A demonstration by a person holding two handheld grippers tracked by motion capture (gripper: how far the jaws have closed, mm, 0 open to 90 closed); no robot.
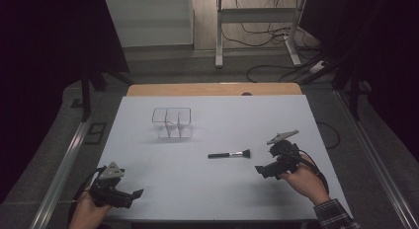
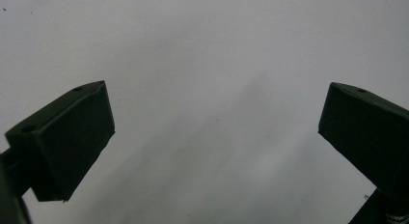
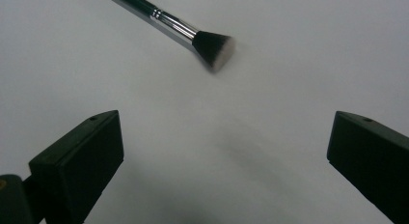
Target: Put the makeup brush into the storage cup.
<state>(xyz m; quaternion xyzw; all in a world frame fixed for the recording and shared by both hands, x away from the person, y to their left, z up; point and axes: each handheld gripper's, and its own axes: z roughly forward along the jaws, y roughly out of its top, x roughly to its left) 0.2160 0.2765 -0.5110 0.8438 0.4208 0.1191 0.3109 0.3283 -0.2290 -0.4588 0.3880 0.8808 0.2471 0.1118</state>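
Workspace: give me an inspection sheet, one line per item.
Surface: white table top, bare wood strip along its far edge.
Job's things: makeup brush lying flat, bristles toward the right hand-held gripper; clear divided organiser upright farther back, apparently empty.
Clutter: nothing seen.
Grippers: left hand-held gripper at the near left corner, jaws wide apart, nothing between them; right hand-held gripper near the brush's bristle end, jaws wide apart, not touching it.
Cables: black cable beside the table's right edge; loose cables on the floor beyond.
Surroundings: grey floor, white frame legs behind the table, dark curtains at both sides.
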